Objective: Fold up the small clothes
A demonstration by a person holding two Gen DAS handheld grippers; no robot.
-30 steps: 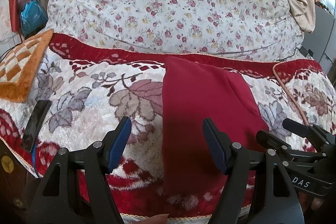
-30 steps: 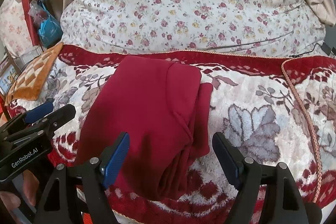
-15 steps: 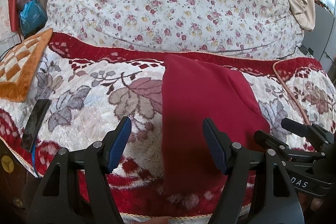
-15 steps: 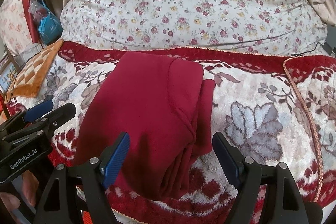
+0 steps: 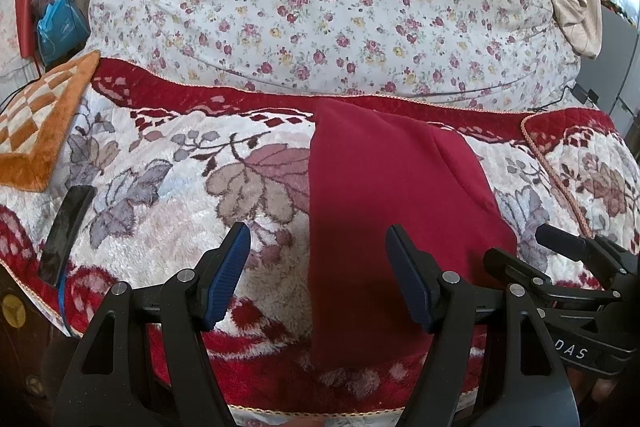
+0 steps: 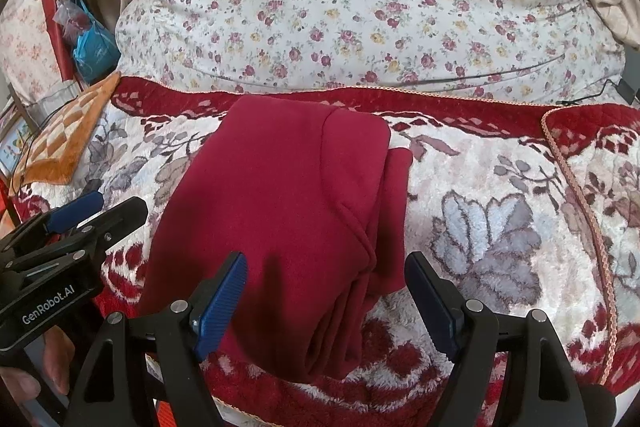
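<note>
Item: dark red knit garment (image 6: 280, 219), soft cloth, lying folded lengthwise into a long narrow strip on the plush red-and-cream floral blanket (image 6: 500, 187), one end toward the white rose-print quilt bundle (image 6: 360, 7) behind; layered edges stacked along its right side, likely so the next fold can go end to end

Item: left gripper (image 5: 318, 277), black frame, blue ribbed pads, fingers apart and empty, hovering above the garment's near left edge

Item: right gripper (image 6: 324, 301), same make, fingers apart and empty, poised over the near right edge; the pair seem placed to take both near corners

Item: orange checked mat (image 5: 36, 123), far left, well apart

Item: black phone (image 5: 66, 227), near the blanket's left edge
</note>
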